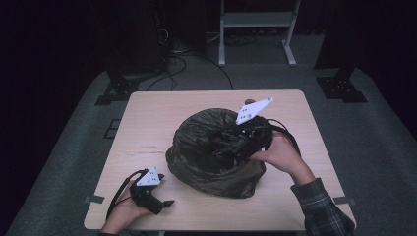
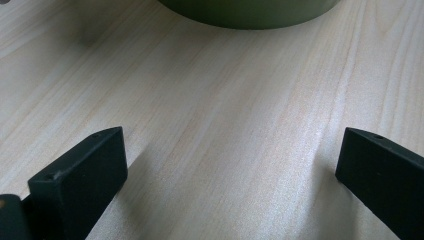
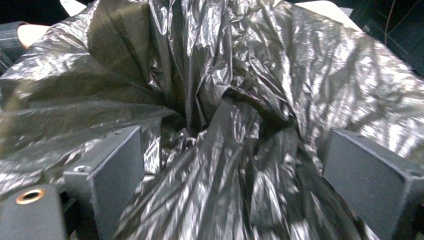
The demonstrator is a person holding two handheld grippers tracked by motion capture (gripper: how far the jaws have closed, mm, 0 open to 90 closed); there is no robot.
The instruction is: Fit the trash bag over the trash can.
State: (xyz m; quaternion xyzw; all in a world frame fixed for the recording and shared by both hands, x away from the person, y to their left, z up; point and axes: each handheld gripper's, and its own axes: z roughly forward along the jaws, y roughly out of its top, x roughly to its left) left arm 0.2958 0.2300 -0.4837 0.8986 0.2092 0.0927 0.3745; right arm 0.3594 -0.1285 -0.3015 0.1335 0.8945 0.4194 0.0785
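Each hand-held gripper is black, topped by a pale three-cornered plate dotted with small holes, and trails a looping black cable: the left hand-held gripper (image 1: 156, 197) and the right hand-held gripper (image 1: 235, 148) look alike. Their jaws are blocky matte-black pads with a small hole near the tip, and a brass-coloured eyelet sits at the base of one. The person's right forearm wears a dark plaid sleeve (image 1: 322, 206).

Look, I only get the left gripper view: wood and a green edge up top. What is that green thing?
Observer: A round bin covered by a black bag, mid-table.
Operator: Where's the other gripper?
Observer: The right gripper is at the bag's top, jaws open, with crinkled plastic between them.
Operator: And mine?
Observer: The left gripper sits near the front edge of the table, apart from the bag.
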